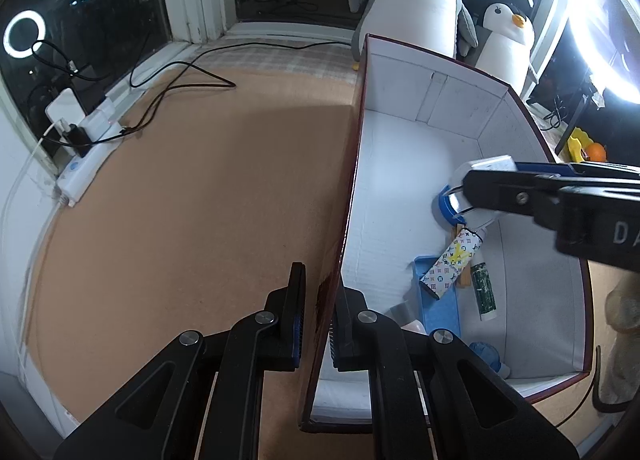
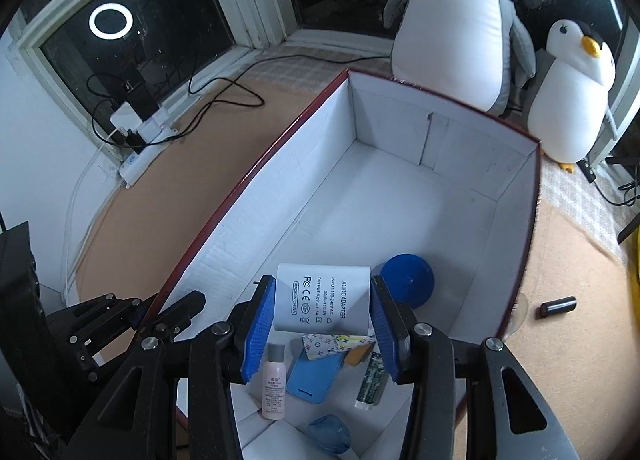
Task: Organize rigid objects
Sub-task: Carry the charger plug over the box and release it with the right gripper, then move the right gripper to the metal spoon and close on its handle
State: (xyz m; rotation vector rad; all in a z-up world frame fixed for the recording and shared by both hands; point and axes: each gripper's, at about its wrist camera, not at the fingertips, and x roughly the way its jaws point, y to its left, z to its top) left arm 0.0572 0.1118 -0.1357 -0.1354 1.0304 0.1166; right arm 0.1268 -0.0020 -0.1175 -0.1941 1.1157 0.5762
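while the right gripper (image 2: 322,302) hangs over the open white cardboard box with dark red rim (image 2: 440,196), its blue-padded jaws are closed part way on a white rectangular ac/dc power adapter (image 2: 323,298), one pad on each short side, label facing the camera. adapter is up in the air inside the box mouth, not resting on the floor of it. my read: it's being carried in for a drop, and the grip across the flat sides keeps it from twisting.

just right of the claw: a round blue plastic lid (image 2: 408,280) on the box floor. below the claw, nearer the wrist: a small pink bottle with grey cap (image 2: 274,384), a flat blue plastic case (image 2: 314,374), a white tube with multicolour monogram print (image 2: 332,342), a slim green-labelled tube (image 2: 371,380). these sit bunched at the near end, far end of the floor is bare, so that's the likely drop zone.

left gripper (image 1: 320,320) straddles the box's left wall, one finger outside, one inside, clamped or nearly so; contact isn't fully readable. looks like it's steadying the box.

outside, right of the box: a small dark cylinder (image 2: 558,306) on the tan mat (image 2: 560,340), likely not yet sorted.
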